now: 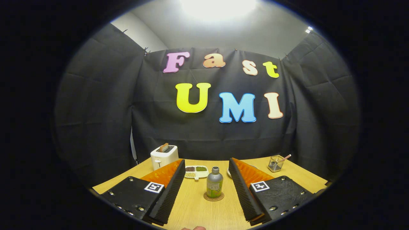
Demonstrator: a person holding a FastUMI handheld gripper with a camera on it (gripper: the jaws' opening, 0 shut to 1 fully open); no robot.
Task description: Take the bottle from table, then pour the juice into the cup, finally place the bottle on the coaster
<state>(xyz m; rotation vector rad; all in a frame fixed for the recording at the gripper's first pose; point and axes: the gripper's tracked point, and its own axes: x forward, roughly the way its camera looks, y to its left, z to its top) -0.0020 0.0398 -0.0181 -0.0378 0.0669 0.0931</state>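
A small bottle (214,184) with a grey cap and green label stands upright on a round brown coaster (213,197) on the wooden table (198,210). My gripper (207,166) is open. Its two black ribbed fingers with orange backs stand wide apart, one on each side of the bottle, and touch nothing. The bottle sits in the gap between them, slightly ahead. A white rim (229,172) peeks from behind the right finger; I cannot tell whether it is the cup.
A white toaster (164,156) with a slice of bread stands at the table's far left. A white divided dish (196,171) of beans lies beyond the left finger. A wire-mesh holder (275,163) with a stick stands at the far right. Black cloth walls close the booth.
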